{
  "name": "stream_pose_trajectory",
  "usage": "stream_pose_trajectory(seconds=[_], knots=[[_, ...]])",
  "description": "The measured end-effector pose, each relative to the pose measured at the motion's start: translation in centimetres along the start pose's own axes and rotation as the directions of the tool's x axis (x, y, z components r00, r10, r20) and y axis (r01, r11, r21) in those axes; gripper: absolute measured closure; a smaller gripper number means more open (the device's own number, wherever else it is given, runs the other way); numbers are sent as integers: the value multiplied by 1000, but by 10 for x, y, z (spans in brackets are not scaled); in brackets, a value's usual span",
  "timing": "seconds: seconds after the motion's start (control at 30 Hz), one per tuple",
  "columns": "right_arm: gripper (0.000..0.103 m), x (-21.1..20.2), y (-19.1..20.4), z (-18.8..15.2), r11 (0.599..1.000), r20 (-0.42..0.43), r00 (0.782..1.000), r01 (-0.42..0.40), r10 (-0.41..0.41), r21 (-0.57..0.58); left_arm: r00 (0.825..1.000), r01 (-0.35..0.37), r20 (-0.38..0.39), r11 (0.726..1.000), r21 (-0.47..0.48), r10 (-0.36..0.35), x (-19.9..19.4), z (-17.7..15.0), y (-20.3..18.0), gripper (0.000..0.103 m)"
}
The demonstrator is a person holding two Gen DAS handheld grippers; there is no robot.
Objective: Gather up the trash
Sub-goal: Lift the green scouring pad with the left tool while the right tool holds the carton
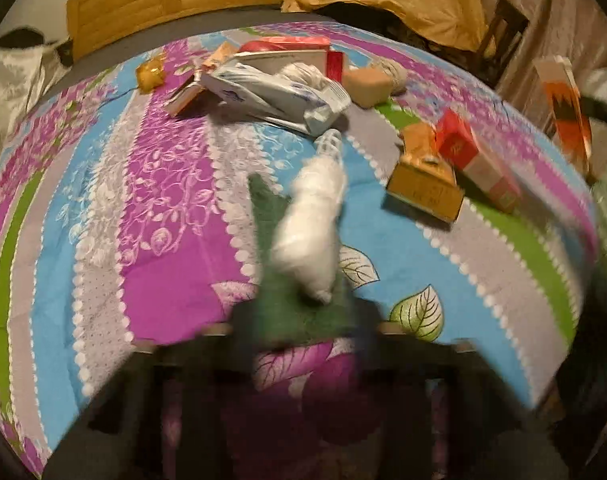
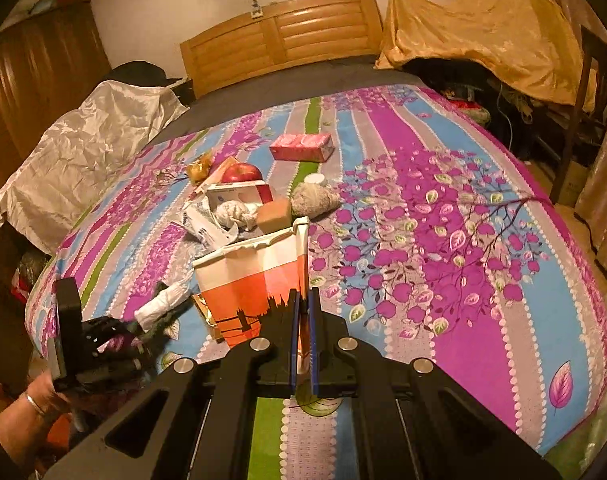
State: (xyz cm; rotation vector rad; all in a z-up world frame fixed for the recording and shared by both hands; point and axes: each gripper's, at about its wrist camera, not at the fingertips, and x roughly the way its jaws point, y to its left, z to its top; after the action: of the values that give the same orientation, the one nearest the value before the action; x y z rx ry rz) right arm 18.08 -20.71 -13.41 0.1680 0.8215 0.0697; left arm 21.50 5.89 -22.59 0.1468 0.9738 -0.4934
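Observation:
The left wrist view is blurred. A white crumpled wad point(image 1: 315, 248) sticks out between the dark green fingers of my left gripper point(image 1: 299, 216), which is shut on it just above the bedspread. The right wrist view shows the same wad point(image 2: 159, 304) at the tip of the left gripper point(image 2: 143, 328), left of an orange-and-white paper bag point(image 2: 255, 280). My right gripper point(image 2: 302, 340) is shut on the bag's near edge, blue pads pressed together, holding it upright with its mouth open. The bag point(image 1: 563, 108) also shows at the far right in the left wrist view.
On the striped bedspread point(image 2: 423, 240) lie a yellow box point(image 1: 423, 196), a red-and-white box point(image 1: 475, 160), a white-blue wrapper point(image 1: 275, 96), a tan block point(image 1: 367, 84), a yarn ball point(image 2: 315, 200), an apple point(image 2: 241, 172) and a pink carton point(image 2: 301, 147). A wooden headboard point(image 2: 279, 36) stands behind.

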Motion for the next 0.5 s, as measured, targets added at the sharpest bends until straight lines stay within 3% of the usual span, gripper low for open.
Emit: stream_pose_trajectory(seconds=[0.07, 0.17, 0.2, 0.27, 0.3, 0.33, 0.37, 0.4, 0.43, 0.47, 0.5], knots=[[98, -2, -2, 1, 1000, 6, 1000, -6, 6, 7, 1000, 6, 6, 1000, -7, -6, -13, 7, 3, 93], [98, -4, -7, 1, 999, 14, 1000, -22, 22, 35, 987, 39, 153, 997, 66, -49, -71, 37, -17, 93], [98, -5, -9, 1, 998, 19, 999, -33, 32, 48, 986, 33, 162, 996, 79, -45, -75, 41, -19, 93], [98, -7, -9, 0, 997, 25, 999, -46, 45, 59, 994, -81, 79, 990, 111, 73, -53, 40, -16, 93], [98, -9, -9, -1, 997, 28, 999, -48, 46, 54, 977, -210, 6, 963, 170, 212, -31, 31, -15, 94], [98, -11, -9, -1, 998, 31, 999, -44, 42, 47, 942, -315, -37, 914, 257, 335, -19, 20, -22, 94], [98, -14, -10, -2, 999, 34, 999, -37, 36, 40, 948, -298, -25, 916, 268, 316, -23, 17, -26, 94], [98, -15, -12, -3, 999, 34, 999, -35, 33, 42, 978, -204, 12, 953, 224, 207, -39, 16, -29, 93], [98, -15, -16, -4, 998, 31, 999, -35, 33, 56, 985, -170, 0, 969, 178, 173, -39, 15, -23, 93], [98, -15, -20, -5, 997, 30, 999, -37, 35, 73, 961, -254, -65, 952, 169, 268, -25, 13, -12, 94], [98, -16, -22, -5, 995, 30, 999, -41, 38, 87, 951, -279, -86, 946, 167, 296, -23, 11, -8, 94]])
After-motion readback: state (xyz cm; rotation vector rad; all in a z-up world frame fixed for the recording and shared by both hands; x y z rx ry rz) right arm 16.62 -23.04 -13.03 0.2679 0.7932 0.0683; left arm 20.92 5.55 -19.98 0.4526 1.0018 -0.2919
